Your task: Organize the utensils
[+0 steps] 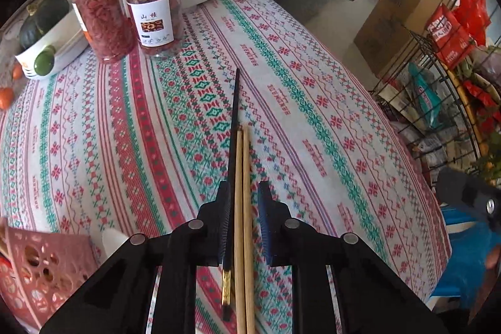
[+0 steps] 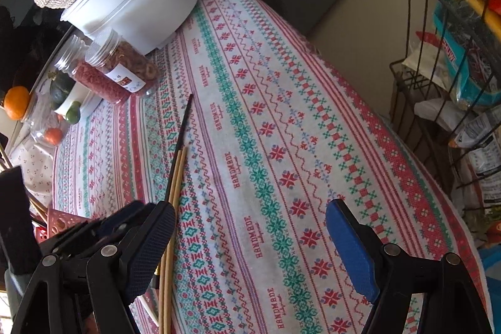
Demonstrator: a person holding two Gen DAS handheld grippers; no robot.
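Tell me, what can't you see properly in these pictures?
- Left wrist view: the near ends of the wooden chopsticks run off the bottom edge.
- Left wrist view: the pink basket is cut off at the corner.
- Right wrist view: the black chopstick disappears behind the left gripper.

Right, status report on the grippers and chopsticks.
Left gripper straddling black chopstick and two wooden chopsticks, right pad clear of them. Right gripper open, empty. Pink basket beside, nothing blocking.
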